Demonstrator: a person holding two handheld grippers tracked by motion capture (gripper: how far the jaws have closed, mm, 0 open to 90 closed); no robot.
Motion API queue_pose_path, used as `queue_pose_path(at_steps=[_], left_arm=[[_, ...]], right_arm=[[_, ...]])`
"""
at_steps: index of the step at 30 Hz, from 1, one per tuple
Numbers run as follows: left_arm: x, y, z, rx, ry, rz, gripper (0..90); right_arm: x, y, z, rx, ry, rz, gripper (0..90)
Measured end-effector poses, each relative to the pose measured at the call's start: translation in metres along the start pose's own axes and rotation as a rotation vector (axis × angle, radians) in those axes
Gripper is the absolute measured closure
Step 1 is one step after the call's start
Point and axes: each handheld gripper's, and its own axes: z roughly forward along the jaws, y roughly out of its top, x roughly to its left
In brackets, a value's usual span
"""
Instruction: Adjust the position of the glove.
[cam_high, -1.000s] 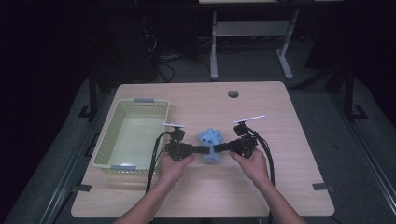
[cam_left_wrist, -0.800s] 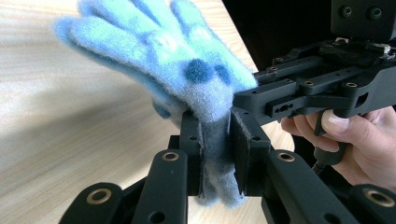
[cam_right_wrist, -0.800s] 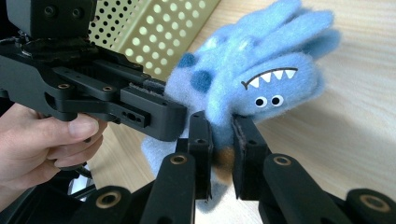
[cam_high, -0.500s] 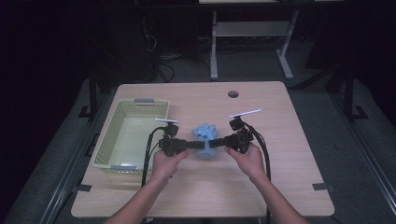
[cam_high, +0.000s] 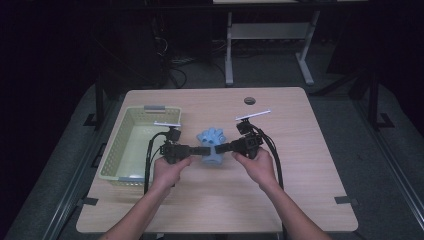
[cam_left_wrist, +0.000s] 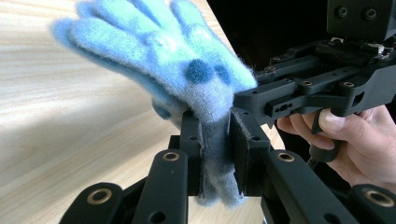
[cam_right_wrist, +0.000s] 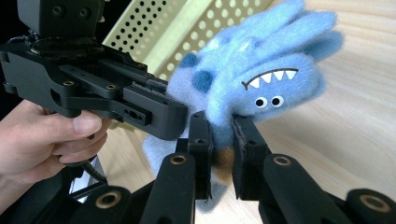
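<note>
A fuzzy light-blue glove (cam_high: 212, 144) with dark blue dots and a small monster face hangs just above the middle of the wooden table (cam_high: 300, 170). My left gripper (cam_high: 200, 149) is shut on its left edge, and my right gripper (cam_high: 223, 148) is shut on its right edge. In the left gripper view the glove (cam_left_wrist: 168, 60) is pinched at its cuff between the black pads (cam_left_wrist: 240, 149), fingers spread up and away. In the right gripper view the glove (cam_right_wrist: 261, 79) shows white teeth and two eyes, and the left gripper (cam_right_wrist: 184, 123) grips it from the left.
A pale green perforated basket (cam_high: 131, 150) stands on the table's left, right beside my left hand; its wall (cam_right_wrist: 196, 23) lies behind the glove in the right gripper view. A round cable hole (cam_high: 249, 101) lies at the table's back. Black cables trail from both grippers.
Both hands have lifted the glove together and carried it a little away from the person. Both grips on it hold unchanged.
</note>
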Motion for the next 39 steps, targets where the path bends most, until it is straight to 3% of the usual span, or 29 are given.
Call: queue_pose_path(at_steps=[17,39], left_arm=[[0.003,0.007,-0.026,-0.026,0.004,0.003,75.9],[0.016,0.012,-0.068,-0.06,0.026,-0.001,76.2]], right_arm=[[0.021,0.02,0.011,0.012,0.005,-0.032,79.8],[0.045,0.044,0.04,0.017,0.039,-0.076,79.8]])
